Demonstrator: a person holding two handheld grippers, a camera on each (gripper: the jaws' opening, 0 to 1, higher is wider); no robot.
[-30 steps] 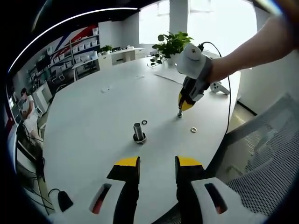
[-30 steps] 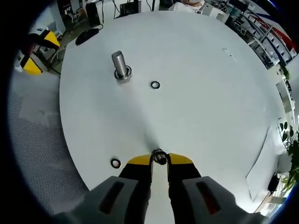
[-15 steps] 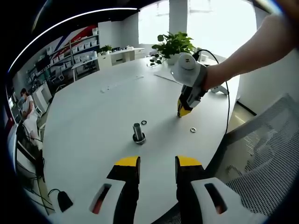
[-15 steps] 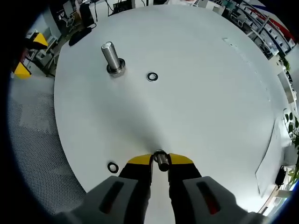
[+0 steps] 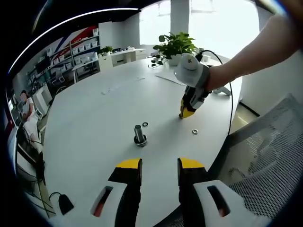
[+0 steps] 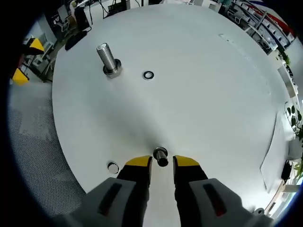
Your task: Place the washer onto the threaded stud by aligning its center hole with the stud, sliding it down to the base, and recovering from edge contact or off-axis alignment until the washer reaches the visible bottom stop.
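On the round white table, the upright threaded steel stud stands well ahead and left of the right gripper, whose yellow-tipped jaws flank a small metal washer-like piece; whether they still pinch it cannot be told. The left gripper waits open and empty, nearer the stud, with two loose dark washers lying flat on the table.

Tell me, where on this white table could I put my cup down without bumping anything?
The broad bare stretch of table beyond the stud and its nearby washer is free. It is crowded at the near edge, around the right gripper, the small metal piece and another washer.
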